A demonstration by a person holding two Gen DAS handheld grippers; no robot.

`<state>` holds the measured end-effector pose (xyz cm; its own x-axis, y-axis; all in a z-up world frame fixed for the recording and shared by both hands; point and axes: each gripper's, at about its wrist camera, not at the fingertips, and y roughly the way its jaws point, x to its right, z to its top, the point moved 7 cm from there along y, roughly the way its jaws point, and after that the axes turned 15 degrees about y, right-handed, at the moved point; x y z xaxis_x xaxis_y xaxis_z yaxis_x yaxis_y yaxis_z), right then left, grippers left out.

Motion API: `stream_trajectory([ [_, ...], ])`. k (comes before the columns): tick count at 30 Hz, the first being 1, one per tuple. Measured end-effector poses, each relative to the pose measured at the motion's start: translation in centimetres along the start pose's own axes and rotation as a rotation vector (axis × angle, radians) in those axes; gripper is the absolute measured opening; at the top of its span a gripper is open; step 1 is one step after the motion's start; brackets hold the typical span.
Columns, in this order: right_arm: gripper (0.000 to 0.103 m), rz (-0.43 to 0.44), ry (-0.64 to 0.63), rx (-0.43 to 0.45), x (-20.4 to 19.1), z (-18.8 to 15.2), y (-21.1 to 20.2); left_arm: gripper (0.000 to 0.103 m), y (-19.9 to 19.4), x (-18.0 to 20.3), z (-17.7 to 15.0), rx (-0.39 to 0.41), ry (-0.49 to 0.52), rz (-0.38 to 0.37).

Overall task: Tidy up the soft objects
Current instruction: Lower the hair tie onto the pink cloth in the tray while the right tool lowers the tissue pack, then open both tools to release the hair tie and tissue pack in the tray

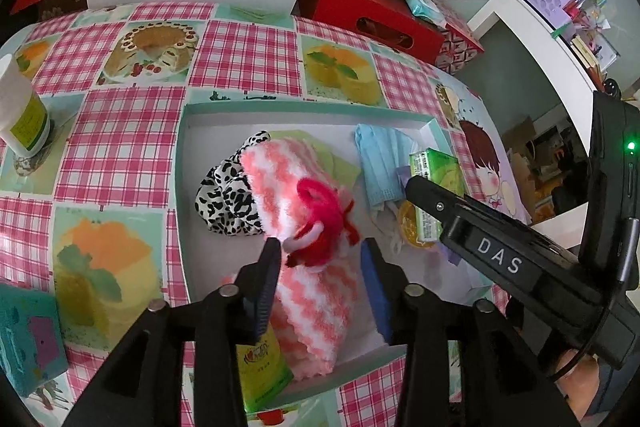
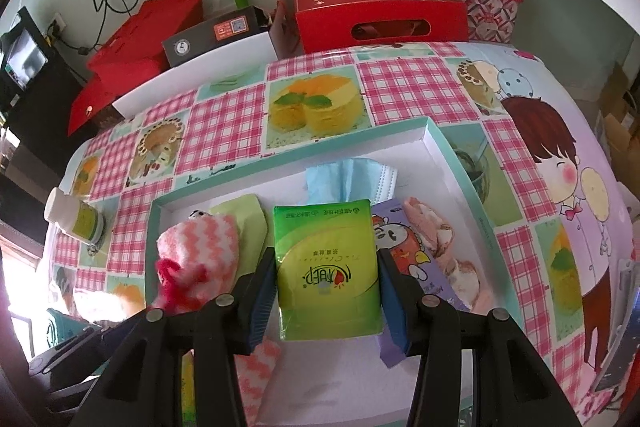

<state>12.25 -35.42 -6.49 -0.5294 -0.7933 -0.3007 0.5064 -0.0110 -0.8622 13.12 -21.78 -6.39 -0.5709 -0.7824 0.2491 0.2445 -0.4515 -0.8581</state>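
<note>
A shallow white box with a teal rim [image 1: 304,109] [image 2: 288,163] lies on the checked tablecloth. In it lies a fluffy pink-and-white striped cloth [image 1: 316,303] [image 2: 200,239] tied with red yarn [image 1: 320,223]. My left gripper [image 1: 320,267] straddles this cloth, open, with a thin gap at the right pad. My right gripper [image 2: 326,287] is shut on a green tissue pack [image 2: 326,267] [image 1: 436,179], held above the box's right half. Also in the box are blue face masks [image 1: 378,163] [image 2: 348,179] and a black-and-white spotted cloth [image 1: 228,203].
A purple packet [image 2: 404,251] and a pink soft item [image 2: 440,239] lie right of the tissue pack. A white bottle [image 1: 20,107] stands left of the box, a teal carton [image 1: 28,339] near the front left. Red boxes [image 1: 360,7] stand behind the table.
</note>
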Motion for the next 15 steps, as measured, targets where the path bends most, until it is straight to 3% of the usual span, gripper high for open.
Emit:
stream_trajectory([
  [15, 0.059, 0.027, 0.016, 0.027, -0.1, 0.4, -1.1, 0.051, -1.1, -2.0, 0.3, 0.020, -0.042, 0.025],
])
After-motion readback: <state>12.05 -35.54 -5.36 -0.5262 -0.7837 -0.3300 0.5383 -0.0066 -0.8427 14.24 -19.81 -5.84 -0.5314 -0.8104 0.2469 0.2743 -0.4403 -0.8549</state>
